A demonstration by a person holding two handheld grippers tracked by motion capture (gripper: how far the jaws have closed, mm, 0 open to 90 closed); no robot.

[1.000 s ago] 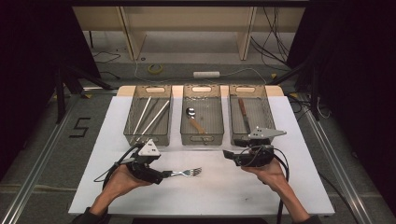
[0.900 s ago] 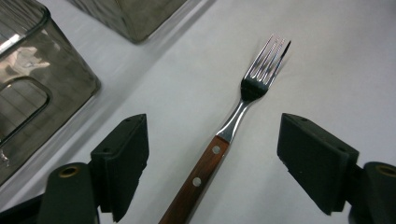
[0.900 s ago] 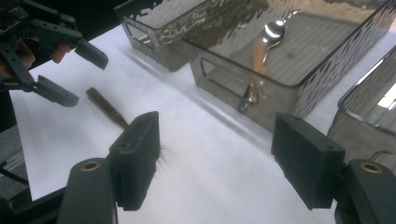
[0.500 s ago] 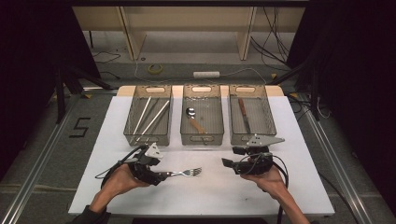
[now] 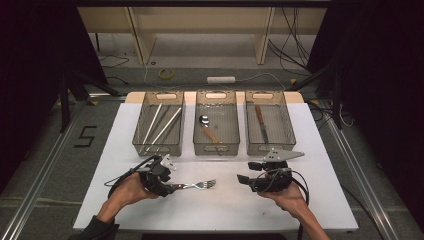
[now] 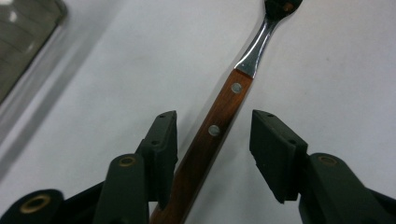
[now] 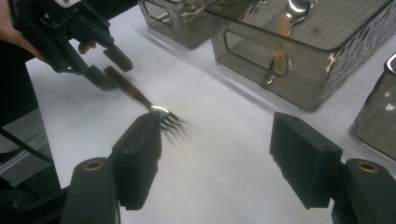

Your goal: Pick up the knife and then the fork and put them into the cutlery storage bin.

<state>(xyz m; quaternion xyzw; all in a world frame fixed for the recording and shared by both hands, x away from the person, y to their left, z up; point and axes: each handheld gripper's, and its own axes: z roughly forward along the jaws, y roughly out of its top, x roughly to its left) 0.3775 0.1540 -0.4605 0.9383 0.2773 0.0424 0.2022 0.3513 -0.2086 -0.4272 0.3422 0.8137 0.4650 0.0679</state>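
Three clear bins (image 5: pixel 215 146) sit in a row on the white table (image 5: pixel 320 150), and one fork (image 5: pixel 197 185) lies in front of them. It has a riveted wooden handle and steel tines, lying lengthwise across the table, tines toward the right gripper (image 5: pixel 244 178). The left gripper (image 6: pixel 214 140) straddles the handle with its jaws apart, and the right one is spread wide on nothing

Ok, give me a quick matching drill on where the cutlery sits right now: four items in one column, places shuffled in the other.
Items:
1. fork
2. spoon
3. knife
4. chopsticks

Places:
A. left bin
B. on the white table, handle between the open jaws of the left gripper
C. right bin
D. middle bin

Pairs: 1-B, 2-D, 3-C, 4-A
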